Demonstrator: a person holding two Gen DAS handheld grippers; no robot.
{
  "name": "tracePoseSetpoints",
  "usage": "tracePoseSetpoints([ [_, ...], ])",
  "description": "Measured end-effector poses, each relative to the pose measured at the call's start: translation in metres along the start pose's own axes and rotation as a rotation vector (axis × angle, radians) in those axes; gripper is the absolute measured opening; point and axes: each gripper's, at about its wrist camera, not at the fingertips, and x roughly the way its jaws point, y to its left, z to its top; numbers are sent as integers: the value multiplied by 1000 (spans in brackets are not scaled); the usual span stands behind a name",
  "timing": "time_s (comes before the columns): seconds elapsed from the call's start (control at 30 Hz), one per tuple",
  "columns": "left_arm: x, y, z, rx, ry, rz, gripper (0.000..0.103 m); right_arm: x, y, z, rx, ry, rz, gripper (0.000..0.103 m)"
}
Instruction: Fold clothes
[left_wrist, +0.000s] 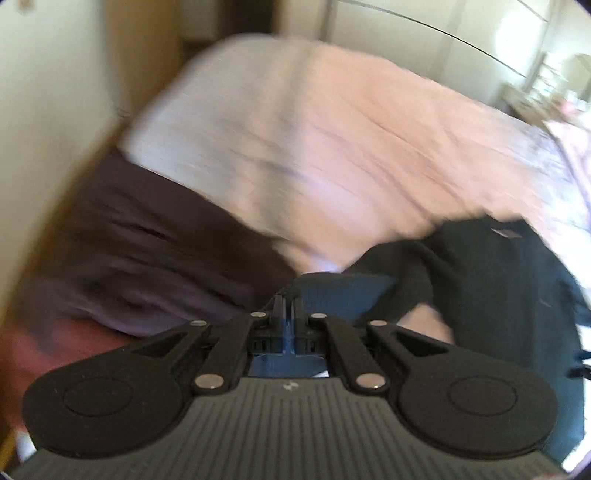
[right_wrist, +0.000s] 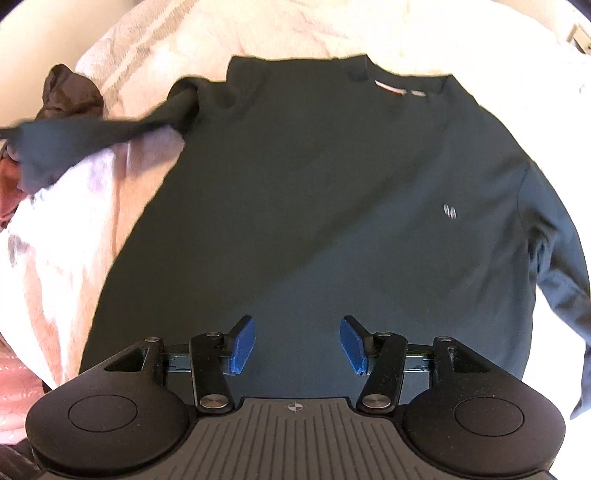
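Cloth fills your view: a dark green long-sleeved shirt (right_wrist: 314, 206) lies flat on a pale pink bedspread (right_wrist: 122, 48), collar at the far edge, a small pale logo (right_wrist: 449, 211) on the chest, a label showing inside the neck; the knit looks smooth and matte, with few wrinkles across the body. Your right gripper (right_wrist: 297, 345) hangs over the lower body of the shirt, its blue pads (right_wrist: 242, 345) standing wide apart with bare fabric between them and nothing gripped. One sleeve (right_wrist: 92, 136) is drawn out taut from the shoulder toward the left edge of the right view, lifted clear of the spread, blurred at its end. Your left gripper (left_wrist: 288, 314) has its fingers pressed together; dark cloth bunches just beyond its tips, but blur keeps you from telling whether the sleeve is pinched there. In the left view the shirt (left_wrist: 498, 295) sits at lower right, rumpled at the shoulder; a dark brown cover (left_wrist: 140, 240) drapes over the bed's left side, by a cream wall (left_wrist: 48, 110). A crumpled brown garment (right_wrist: 68, 94) lies near the sleeve; the other sleeve (right_wrist: 561, 295) trails down the right edge. Beyond the collar the spread is open.
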Motion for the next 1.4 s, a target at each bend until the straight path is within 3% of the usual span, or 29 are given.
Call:
tracePoseSetpoints([
  [0.1, 4, 23, 12, 14, 1, 54, 0, 5, 6, 7, 5, -7, 17, 55],
  [0.33, 39, 38, 16, 106, 20, 69, 0, 10, 21, 9, -18, 11, 31, 55],
  [0.57, 65, 59, 39, 30, 4, 138, 2, 9, 26, 0, 4, 38, -6, 56],
  [0.7, 79, 64, 34, 13, 63, 191, 5, 10, 27, -1, 16, 43, -18, 57],
  [0.73, 78, 64, 32, 16, 67, 207, 7, 10, 27, -1, 16, 40, -23, 57],
  [0.77, 78, 63, 30, 18, 69, 222, 16, 9, 27, 0, 16, 36, -29, 57],
  [0.87, 74, 58, 28, 30, 66, 245, 19, 4, 21, -3, 43, 20, -52, 57],
  [0.97, 65, 41, 29, 50, 49, 234, 21, -6, 0, -12, 118, -21, -91, 57],
  [1.1, 63, -14, 32, 120, 35, 162, 25, -27, -51, -37, 312, -99, -145, 58],
  [1.27, 60, -120, 26, 224, 43, 43, 26, -59, -141, -92, 618, -226, -201, 59],
  [1.4, 53, -223, 11, 315, 55, -44, 30, -80, -227, -151, 881, -341, -201, 68],
])
